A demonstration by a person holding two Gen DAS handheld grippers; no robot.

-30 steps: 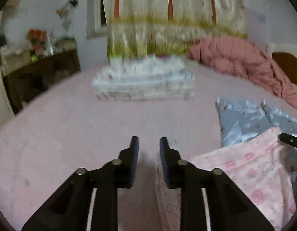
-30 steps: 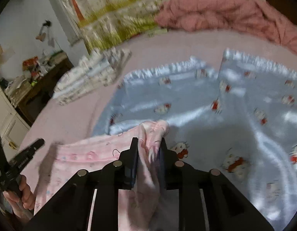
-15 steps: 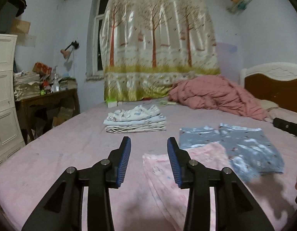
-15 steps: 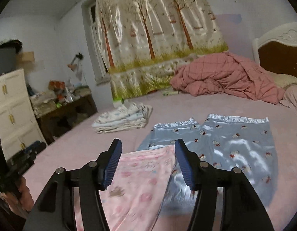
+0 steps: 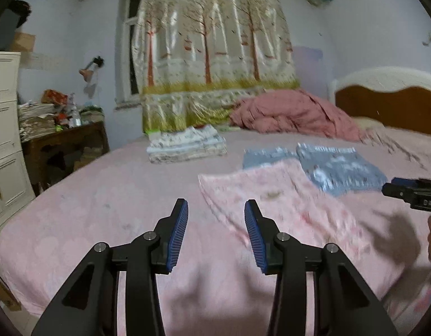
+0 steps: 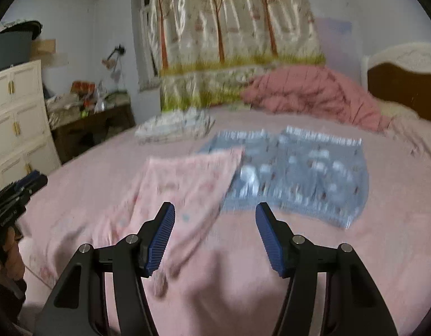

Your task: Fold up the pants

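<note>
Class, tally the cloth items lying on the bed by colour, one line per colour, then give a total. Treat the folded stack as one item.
Pink pants: 1
Blue pants: 1
White patterned folded stack: 1
Dusty-rose quilt: 1
Total: 4

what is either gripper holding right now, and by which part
Nothing is held. The left gripper is opening and the right gripper stands open, both with empty jaws, above the pink pants lying flat on the bed.
</note>
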